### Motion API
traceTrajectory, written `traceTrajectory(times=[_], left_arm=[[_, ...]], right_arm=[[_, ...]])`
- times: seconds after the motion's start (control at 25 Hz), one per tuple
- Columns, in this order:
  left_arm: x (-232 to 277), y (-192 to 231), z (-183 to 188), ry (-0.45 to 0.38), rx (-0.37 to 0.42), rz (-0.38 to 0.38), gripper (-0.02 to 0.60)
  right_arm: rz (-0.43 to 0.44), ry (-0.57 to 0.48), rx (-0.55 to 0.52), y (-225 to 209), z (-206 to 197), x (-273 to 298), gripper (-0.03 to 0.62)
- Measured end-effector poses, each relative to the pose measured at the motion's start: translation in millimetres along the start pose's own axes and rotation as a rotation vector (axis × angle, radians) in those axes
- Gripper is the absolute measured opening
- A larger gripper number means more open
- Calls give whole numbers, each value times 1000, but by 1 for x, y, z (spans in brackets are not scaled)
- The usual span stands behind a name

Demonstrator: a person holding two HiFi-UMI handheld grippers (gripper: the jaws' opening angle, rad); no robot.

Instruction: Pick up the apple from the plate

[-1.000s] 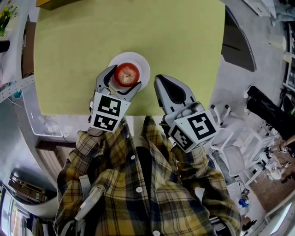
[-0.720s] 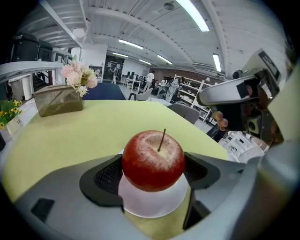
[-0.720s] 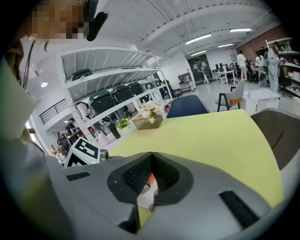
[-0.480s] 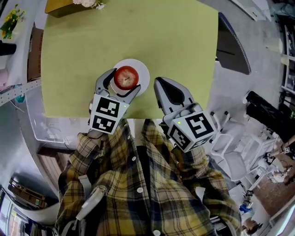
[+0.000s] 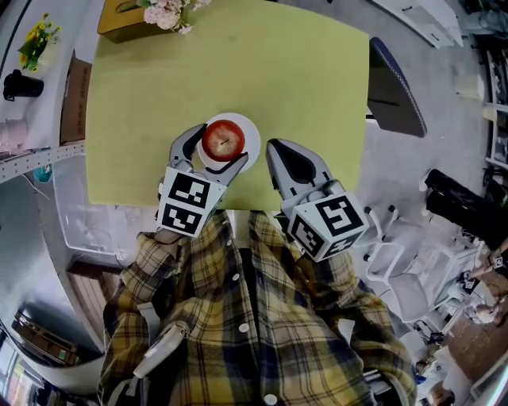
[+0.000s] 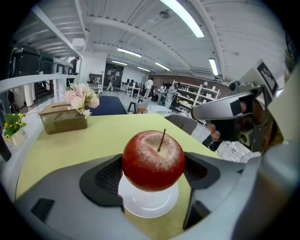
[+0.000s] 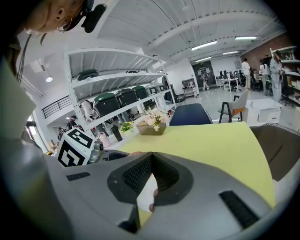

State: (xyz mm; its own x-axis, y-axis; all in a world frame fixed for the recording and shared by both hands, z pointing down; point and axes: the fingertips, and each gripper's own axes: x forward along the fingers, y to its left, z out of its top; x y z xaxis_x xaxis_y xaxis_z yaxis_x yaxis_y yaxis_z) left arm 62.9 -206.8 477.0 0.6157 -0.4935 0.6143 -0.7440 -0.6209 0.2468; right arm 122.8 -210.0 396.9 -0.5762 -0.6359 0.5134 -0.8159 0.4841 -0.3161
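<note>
Left gripper (image 5: 216, 151): fingers (image 6: 105, 176) clamped on red apple (image 5: 223, 139), stem up, held just over white plate (image 5: 252, 132) near front edge of yellow-green bench (image 5: 238, 63). Right gripper (image 5: 278, 152) just beside plate, fingers pressed together, nothing between. Black-and-white square markers on marker cubes (image 5: 189, 202).

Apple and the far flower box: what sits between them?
Only bare yellow-green tabletop, past the white plate's rim, lies between the apple and the flower box; the head view shows it.

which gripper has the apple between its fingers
The left gripper: its fingers clamp the red apple above the white plate. The right gripper is shut on nothing, beside the plate.
</note>
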Motion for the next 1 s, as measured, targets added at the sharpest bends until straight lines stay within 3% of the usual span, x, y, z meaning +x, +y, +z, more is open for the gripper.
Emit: traceTrajectory(times=[1.0], left_arm=[[-82,-8,86,-168,23,11,410]], right_arm=[[8,-95,-57,24,40,-34,-3]])
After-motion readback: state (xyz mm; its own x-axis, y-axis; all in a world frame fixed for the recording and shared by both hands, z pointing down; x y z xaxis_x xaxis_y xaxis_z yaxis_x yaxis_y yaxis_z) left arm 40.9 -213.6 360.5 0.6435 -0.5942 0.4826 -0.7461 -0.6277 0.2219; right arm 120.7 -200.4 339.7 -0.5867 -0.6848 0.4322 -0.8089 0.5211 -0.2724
